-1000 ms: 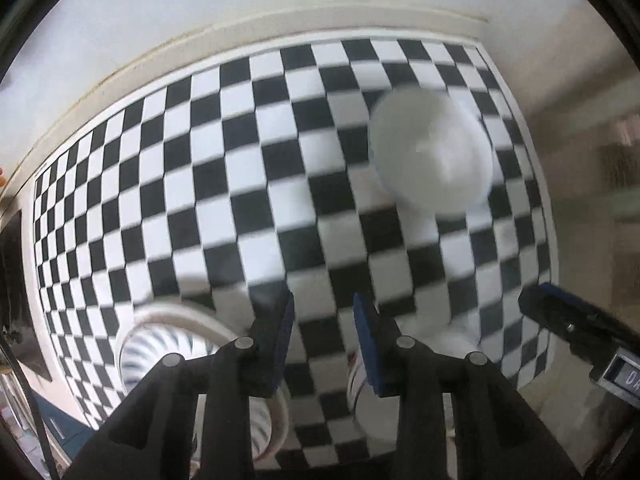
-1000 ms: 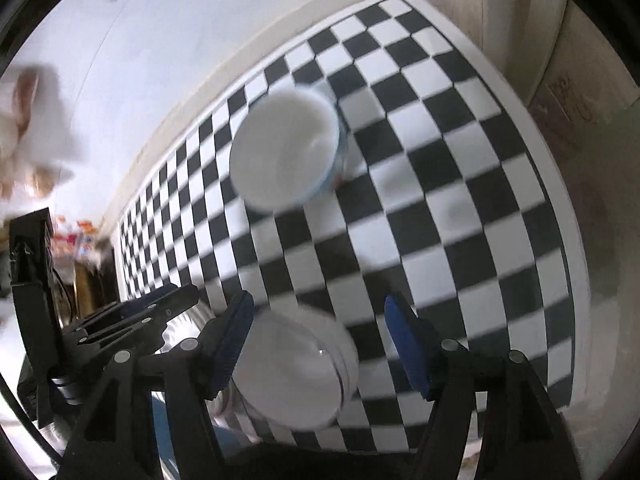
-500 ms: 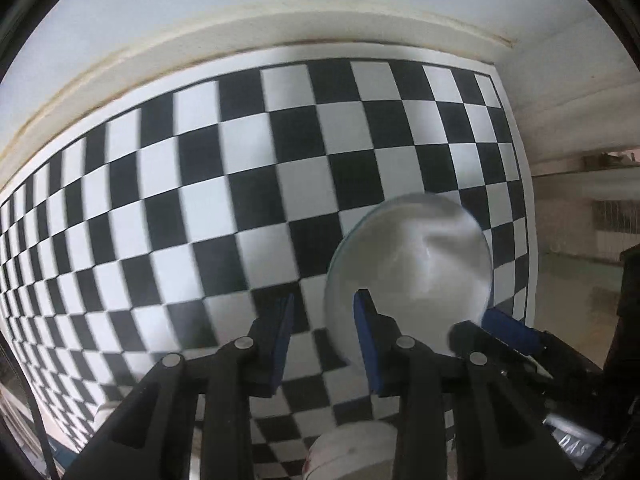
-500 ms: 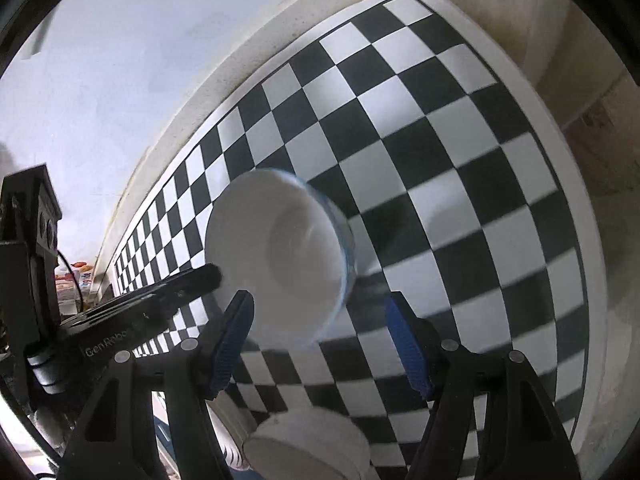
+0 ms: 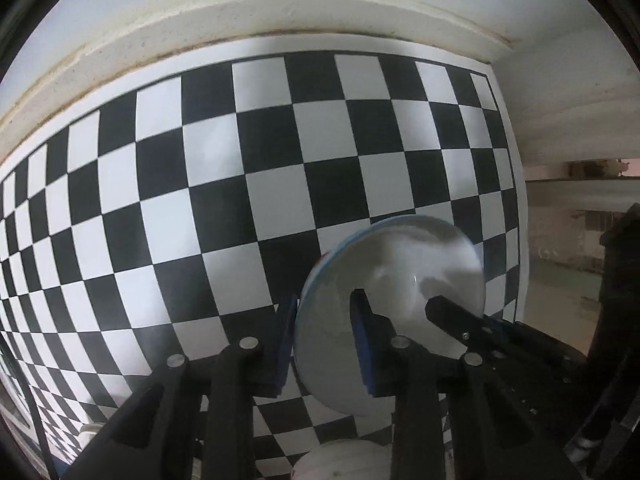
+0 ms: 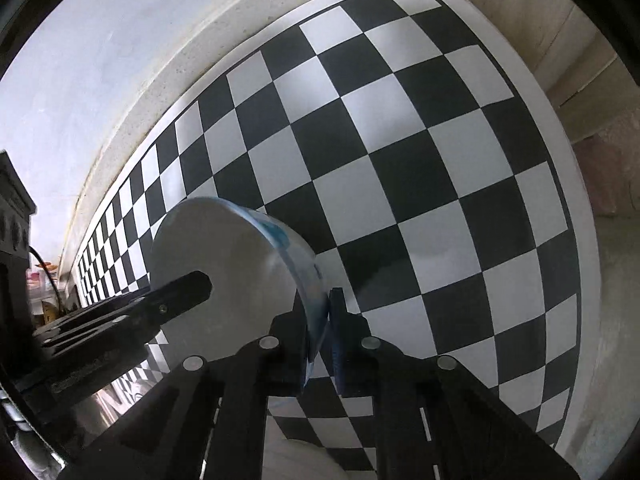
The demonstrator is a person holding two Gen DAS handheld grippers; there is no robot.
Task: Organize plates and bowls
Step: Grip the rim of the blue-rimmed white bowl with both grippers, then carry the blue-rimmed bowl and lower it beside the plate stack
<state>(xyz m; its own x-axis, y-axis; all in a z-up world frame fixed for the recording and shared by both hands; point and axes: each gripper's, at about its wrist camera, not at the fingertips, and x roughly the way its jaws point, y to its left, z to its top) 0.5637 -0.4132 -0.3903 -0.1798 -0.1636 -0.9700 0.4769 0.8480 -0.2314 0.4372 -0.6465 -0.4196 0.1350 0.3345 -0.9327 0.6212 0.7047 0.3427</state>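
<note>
A white bowl with a blue outside (image 5: 400, 280) stands on the checkered cloth at its near right. My left gripper (image 5: 324, 344) straddles the bowl's left rim, one finger outside and one inside; its jaws are narrow but I cannot see whether the pads press the wall. In the right wrist view the same bowl (image 6: 224, 264) shows, and my right gripper (image 6: 320, 340) is shut on its right rim. The right gripper's inner finger (image 5: 472, 320) reaches into the bowl from the right. The left gripper's finger (image 6: 176, 292) shows inside the bowl.
The black and white checkered cloth (image 5: 240, 180) reaches back to a pale ledge and wall. Another white dish (image 5: 348, 460) lies below the grippers, also in the right wrist view (image 6: 304, 460). The cloth's right edge (image 6: 572, 200) borders bare counter.
Both grippers moved forward onto the bowl. The right gripper closed from wide open onto the right rim. The left gripper now straddles the left rim.
</note>
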